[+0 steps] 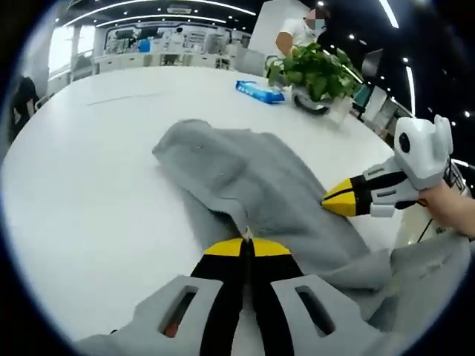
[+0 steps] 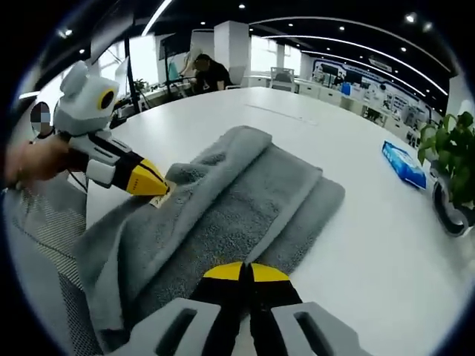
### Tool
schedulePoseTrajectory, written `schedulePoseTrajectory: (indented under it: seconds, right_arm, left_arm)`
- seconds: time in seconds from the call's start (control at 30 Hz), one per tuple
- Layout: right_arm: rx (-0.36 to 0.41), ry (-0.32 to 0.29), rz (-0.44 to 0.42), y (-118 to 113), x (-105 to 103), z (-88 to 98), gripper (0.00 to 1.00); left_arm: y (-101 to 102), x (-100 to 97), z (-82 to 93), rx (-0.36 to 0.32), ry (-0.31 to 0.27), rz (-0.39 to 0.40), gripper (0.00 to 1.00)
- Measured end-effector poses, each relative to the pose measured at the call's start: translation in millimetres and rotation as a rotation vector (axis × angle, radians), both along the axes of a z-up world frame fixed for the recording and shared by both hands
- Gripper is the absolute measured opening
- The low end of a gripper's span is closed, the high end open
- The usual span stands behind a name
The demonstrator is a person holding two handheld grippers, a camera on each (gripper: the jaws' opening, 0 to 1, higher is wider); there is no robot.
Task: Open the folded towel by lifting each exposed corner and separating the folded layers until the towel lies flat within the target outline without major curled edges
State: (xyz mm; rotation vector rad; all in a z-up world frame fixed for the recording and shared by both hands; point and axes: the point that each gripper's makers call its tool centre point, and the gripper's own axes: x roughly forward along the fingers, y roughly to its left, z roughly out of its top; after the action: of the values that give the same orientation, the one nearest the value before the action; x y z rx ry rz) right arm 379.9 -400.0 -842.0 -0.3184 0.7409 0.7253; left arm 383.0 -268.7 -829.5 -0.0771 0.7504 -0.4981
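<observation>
Left tool (image 1: 247, 248): jaws pressed together, pinching grey towel (image 1: 252, 189) edge, low over white table (image 1: 89, 178). Right tool (image 2: 246, 273): jaws together at towel's near edge, pinch unclear. Towel folded, rumpled, mid-table. Potted plant (image 1: 315, 70) and blue packet (image 1: 260, 90) well beyond.

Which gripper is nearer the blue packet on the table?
Right. The right gripper grips the towel's edge on the side toward the blue packet; the left gripper pinches the towel's opposite edge, farther away.
</observation>
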Motion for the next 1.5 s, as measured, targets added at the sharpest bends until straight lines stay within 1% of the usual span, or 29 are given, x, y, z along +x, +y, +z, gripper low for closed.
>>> schedulePoseTrajectory:
  seconds: [0.03, 0.17, 0.2, 0.23, 0.27, 0.33, 0.37, 0.4, 0.43, 0.47, 0.5, 0.57, 0.6, 0.63, 0.7, 0.77, 0.87, 0.93, 0.97, 1.03, 1.07, 1.13, 1.2, 1.27, 1.33, 1.37, 1.4, 1.5]
  right_arm:
    - [0.001, 0.001, 0.0, 0, 0, -0.1, 0.0]
    - [0.047, 0.045, -0.028, 0, -1, -4.6, 0.0]
    - [0.048, 0.042, -0.03, 1, -1, -3.7, 0.0]
    - [0.047, 0.04, -0.028, 1, -1, -4.1, 0.0]
    - [0.044, 0.034, -0.026, 1, -1, -4.8, 0.0]
    - [0.029, 0.02, -0.015, 2, -1, -4.7, 0.0]
    - [0.014, 0.005, -0.001, 3, 0, -4.7, 0.01]
    - [0.01, 0.0, 0.002, 4, 0, -4.9, 0.02]
    - [0.008, -0.001, 0.003, 4, 0, -5.1, 0.02]
    - [0.007, -0.002, 0.004, 4, 0, -4.8, 0.02]
    - [0.006, -0.004, 0.003, 3, 1, -4.7, 0.03]
    - [0.015, 0.002, -0.003, 3, 1, -4.5, 0.03]
    - [0.026, 0.009, -0.012, 3, 2, -4.5, 0.03]
    - [0.036, 0.016, -0.021, 2, 2, -4.8, 0.03]
    - [0.044, 0.021, -0.026, 3, 2, -4.9, 0.03]
    - [0.048, 0.021, -0.029, 3, 2, -4.8, 0.02]
    - [0.05, 0.031, -0.03, 4, 1, -4.0, 0.0]
    - [0.044, 0.031, -0.024, 4, 1, -3.5, 0.0]
    - [0.044, 0.032, -0.025, 3, 1, -2.4, 0.0]
    - [0.041, 0.031, -0.022, 3, 1, -1.3, 0.0]
    - [0.038, 0.03, -0.019, 3, 1, -1.4, 0.0]
    - [0.036, 0.031, -0.017, 3, 2, -1.8, 0.0]
    - [0.036, 0.035, -0.019, 3, 2, -2.9, 0.0]
    - [0.043, 0.042, -0.025, 2, 2, -3.0, 0.0]
    - [0.048, 0.048, -0.028, 2, 2, -3.7, 0.0]
    - [0.051, 0.051, -0.03, 2, 2, -4.2, 0.0]
    - [0.052, 0.053, -0.031, 2, 1, -4.3, 0.0]
    - [0.05, 0.048, -0.026, 2, 2, -4.5, 0.0]
  left_arm:
    - [3, 0.2, -0.9, 0.004, 0.006, 0.008, 0.01]
    - [16, 2.4, -2.9, 0.04, 0.016, 0.048, 0.01]
    - [19, 2.8, -3.5, 0.041, 0.019, 0.055, 0.01]
    - [19, 2.5, -4.3, 0.021, 0.031, 0.065, 0.02]
    - [16, 1.5, -5.0, -0.019, 0.052, 0.082, 0.02]
    - [13, 3.7, -4.3, -0.083, 0.054, 0.087, 0.03]
    - [13, 3.8, -5.1, -0.101, 0.062, 0.091, 0.03]
    - [14, 3.9, -5.4, -0.102, 0.064, 0.091, 0.04]
    - [12, 4.0, -4.0, -0.121, 0.062, 0.091, 0.06]
    - [7, 4.1, -0.6, -0.17, 0.067, 0.104, 0.08]
    - [1, 2.6, 2.5, -0.209, 0.084, 0.095, 0.13]
    - [-3, 1.8, 3.2, -0.185, 0.063, 0.067, 0.16]
    - [-7, -1.7, 0.4, -0.153, 0.065, 0.032, 0.16]
    - [-7, -4.3, -3.7, -0.123, 0.076, 0.017, 0.16]
    - [-4, -0.6, -5.1, -0.054, 0.029, -0.001, 0.12]
    - [-4, -0.2, -4.5, -0.066, 0.04, 0.01, 0.09]
    - [1, -0.2, -5.1, -0.063, 0.047, 0.029, 0.03]
    - [4, 0.8, -4.0, -0.072, 0.049, 0.048, 0.02]
    - [6, 0.9, -3.6, -0.064, 0.044, 0.051, 0.02]
    - [16, 4.2, -1.4, -0.004, 0.005, 0.052, 0.02]
    - [20, 4.3, -0.7, 0.008, 0.001, 0.062, 0.02]
    - [28, 4.9, -0.7, 0.024, 0.002, 0.078, 0.02]
    - [45, 6.8, -4.2, 0.07, 0.011, 0.123, 0.02]
    - [59, 4.0, -10.8, 0.122, 0.039, 0.162, 0.02]
    - [67, 1.9, -15.8, 0.183, 0.046, 0.158, 0.02]
    - [72, 1.7, -17.7, 0.234, 0.039, 0.147, 0.02]
    - [73, 1.1, -17.8, 0.256, 0.032, 0.133, 0.02]
    - [70, 0.8, -17.7, 0.254, 0.024, 0.126, 0.02]
